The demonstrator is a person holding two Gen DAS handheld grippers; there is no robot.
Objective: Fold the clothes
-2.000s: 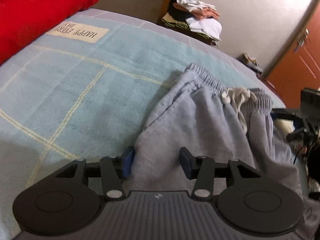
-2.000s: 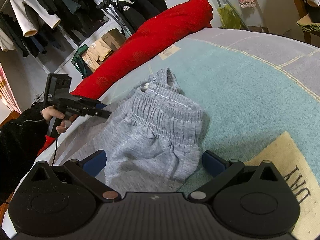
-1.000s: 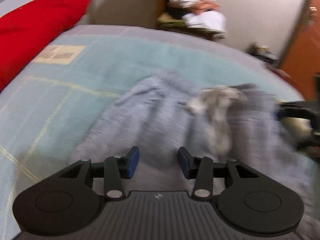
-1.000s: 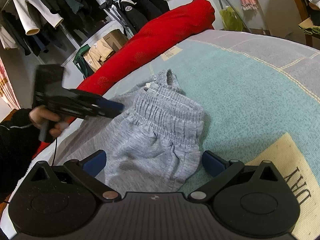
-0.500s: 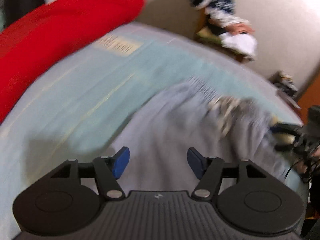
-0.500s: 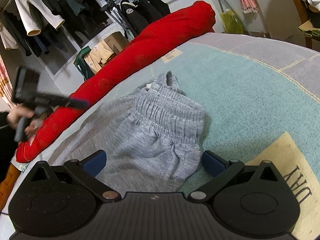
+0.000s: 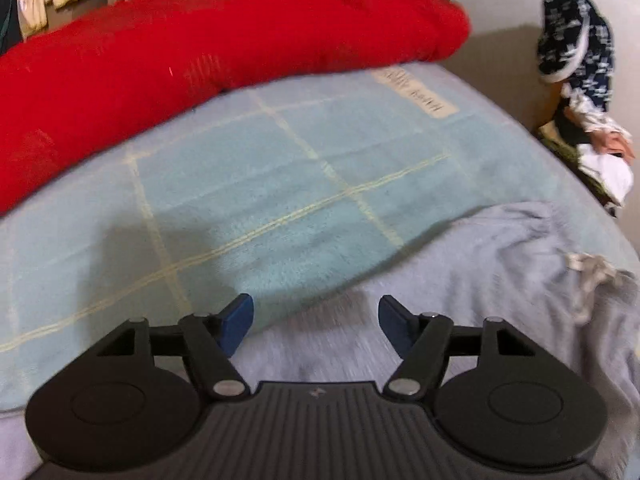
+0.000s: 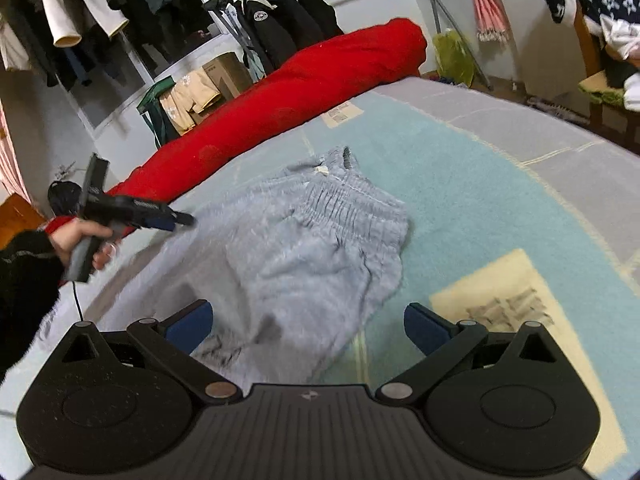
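While lying crumpled on teal checked blanket [image 8: 500, 200], grey sweatpants [image 8: 312, 248] show gathered waistband toward far side, white drawstring [image 7: 588, 268] on top. Left gripper [image 7: 316, 320] above pants' edge, jaws opening, nothing clamped between blue pads; same gripper [image 8: 176, 220] seen in right view, held by hand [image 8: 80, 240] in dark sleeve. Right gripper [image 8: 308, 324] jaws wide apart, cloth below, not pinched. Red bolster [image 7: 200, 48] along blanket's far edge.

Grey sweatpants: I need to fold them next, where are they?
In the right wrist view the grey sweatpants lie mid-frame on the blue blanket, beside the red bolster.
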